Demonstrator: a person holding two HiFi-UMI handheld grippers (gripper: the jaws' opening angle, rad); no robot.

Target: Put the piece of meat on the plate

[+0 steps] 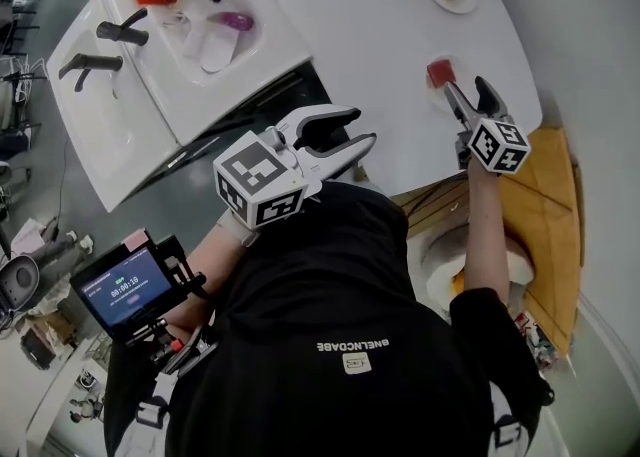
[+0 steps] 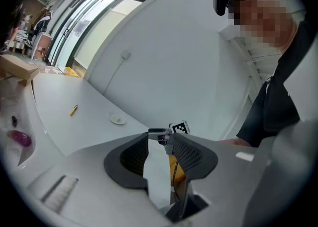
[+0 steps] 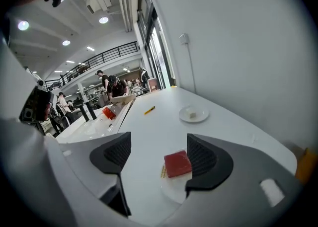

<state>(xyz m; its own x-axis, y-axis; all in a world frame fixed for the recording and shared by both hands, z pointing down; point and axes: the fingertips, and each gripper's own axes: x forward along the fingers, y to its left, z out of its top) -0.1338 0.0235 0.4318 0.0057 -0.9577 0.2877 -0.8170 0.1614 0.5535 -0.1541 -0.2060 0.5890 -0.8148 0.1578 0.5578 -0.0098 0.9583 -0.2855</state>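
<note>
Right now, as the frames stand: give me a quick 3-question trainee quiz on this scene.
1. True or false: the piece of meat already lies on a plate.
2. Pick one. The right tongs are: A) shut on the meat, B) open and gripping nothing, C) shut on the plate's rim.
3. Short answer: how many plates stand on the white table?

Key:
1. True.
2. B. The jaws stand apart above the meat, and neither pad presses on it.
3. Two: the one under the meat and a far plate with a small white piece on it.
</note>
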